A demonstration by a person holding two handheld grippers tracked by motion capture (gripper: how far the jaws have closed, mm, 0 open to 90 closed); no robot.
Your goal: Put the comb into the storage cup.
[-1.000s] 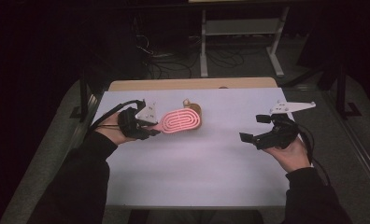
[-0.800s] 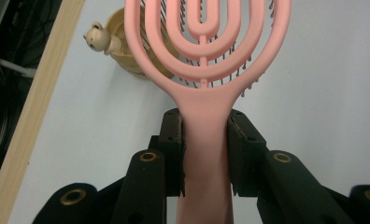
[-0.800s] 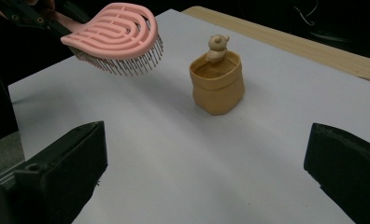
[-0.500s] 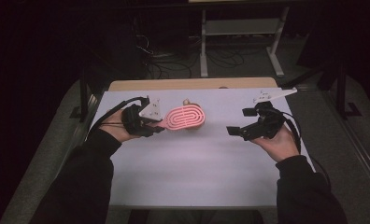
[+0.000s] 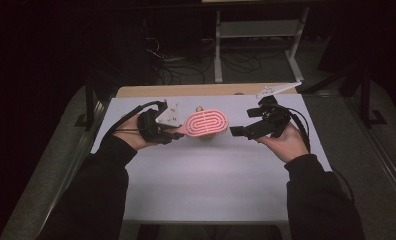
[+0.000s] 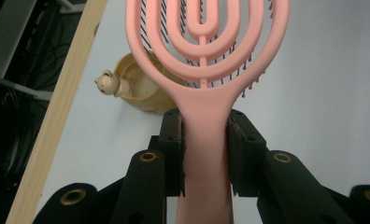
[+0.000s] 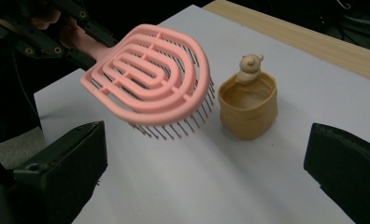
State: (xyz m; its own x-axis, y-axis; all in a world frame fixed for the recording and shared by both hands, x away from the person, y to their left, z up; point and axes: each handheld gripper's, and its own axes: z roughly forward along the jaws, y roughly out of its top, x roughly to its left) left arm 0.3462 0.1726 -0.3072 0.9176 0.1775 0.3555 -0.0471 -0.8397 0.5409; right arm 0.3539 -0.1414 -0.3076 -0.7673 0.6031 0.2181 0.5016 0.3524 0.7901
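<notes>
Left gripper point(image 5: 173, 134): held in the person's left hand point(image 5: 136, 132) near the counter's left edge, forearm coming in from the near side, jaws pointing toward the counter's middle and clamped on the handle of a pink hairbrush point(image 5: 206, 123). Hairbrush: oval head of looped ribs, dark bristles facing down, raised clear above the white counter point(image 5: 211, 185) toward its far edge; in the left gripper view the handle point(image 6: 205, 140) sits squeezed between both jaw pads. Small tan cup point(image 7: 248, 107): figurine on its rim, standing on the counter just beyond and beside the brush head, apart from it. Right gripper point(image 5: 241, 131): cradled in the upturned right hand point(image 5: 286, 142) toward the counter's right edge, jaws spread wide and empty, aimed at the brush head from close by. Change from half a second ago: right hand has moved inward toward the brush; left hand and brush roughly as they were.
</notes>
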